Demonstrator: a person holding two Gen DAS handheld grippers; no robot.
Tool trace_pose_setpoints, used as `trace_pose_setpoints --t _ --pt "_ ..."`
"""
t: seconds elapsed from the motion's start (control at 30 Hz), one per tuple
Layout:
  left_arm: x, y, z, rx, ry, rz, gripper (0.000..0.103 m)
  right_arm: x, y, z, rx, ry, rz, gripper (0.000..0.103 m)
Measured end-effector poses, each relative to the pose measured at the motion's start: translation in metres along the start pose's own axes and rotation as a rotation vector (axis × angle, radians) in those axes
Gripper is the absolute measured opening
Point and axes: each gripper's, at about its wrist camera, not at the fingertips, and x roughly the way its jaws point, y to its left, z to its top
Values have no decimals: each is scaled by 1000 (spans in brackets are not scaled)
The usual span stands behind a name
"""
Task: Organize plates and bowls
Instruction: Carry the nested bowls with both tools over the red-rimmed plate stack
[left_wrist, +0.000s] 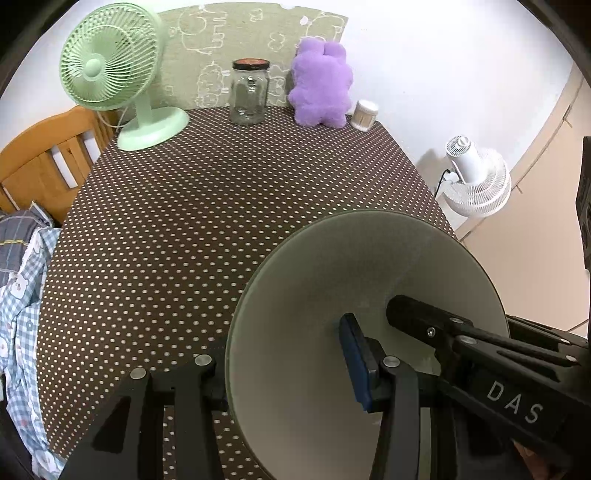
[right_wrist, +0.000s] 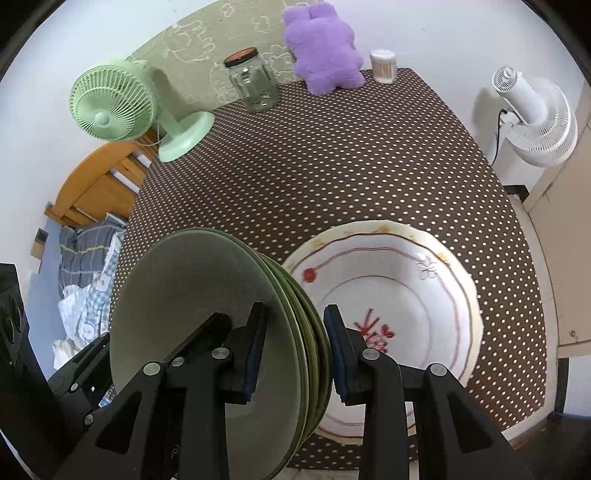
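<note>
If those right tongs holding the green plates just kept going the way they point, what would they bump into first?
Probably the white flowered plate lying on the dotted tablecloth. The right tongs point down at it with the stack of green plates clamped on edge, though depth is hard to judge.

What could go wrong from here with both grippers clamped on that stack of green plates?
1. The stack of green plates is carried on edge by the right gripper and left gripper; if either grip loosens, a plate could slide out.
2. The white floral plate lies just beside the stack, so lowering here could knock rims together.
3. That plate sits near the table corner; a bump might push it off.
</note>
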Motion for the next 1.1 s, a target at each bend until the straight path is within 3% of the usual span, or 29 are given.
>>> trace_pose_setpoints --t 0.67,1.1 --pt "58 -55 21 -32 98 -6 46 20 -71 16 25 92 -16 35" --pt "66 -72 27 -26 78 25 46 23 -90 26 10 104 -3 35"
